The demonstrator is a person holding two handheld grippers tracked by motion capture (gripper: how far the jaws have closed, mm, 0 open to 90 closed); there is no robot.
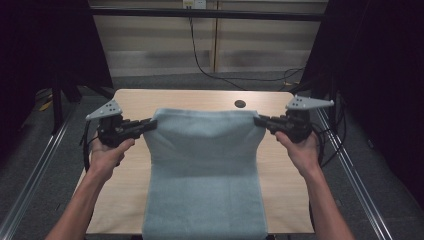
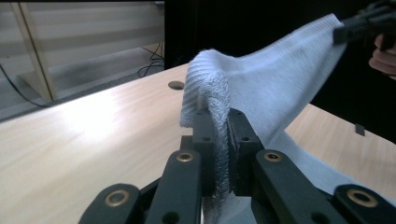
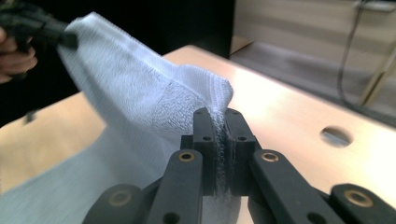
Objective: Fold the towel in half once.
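A pale blue towel [image 1: 202,165] is stretched between my two grippers, its far edge lifted off the wooden table [image 1: 132,100] and its near part lying flat, hanging over the front edge. My left gripper [image 1: 152,123] is shut on the towel's far left corner; in the left gripper view the terry cloth [image 2: 261,88] is pinched between the black jaws [image 2: 222,135]. My right gripper [image 1: 258,120] is shut on the far right corner, and the right gripper view has the hem [image 3: 154,93] clamped between its jaws [image 3: 221,135].
A round cable hole [image 1: 240,104] sits in the table near the far edge. Metal rails [image 1: 350,170] run along both sides of the table. Black curtains stand left and right, and a cable [image 1: 200,60] hangs at the back wall.
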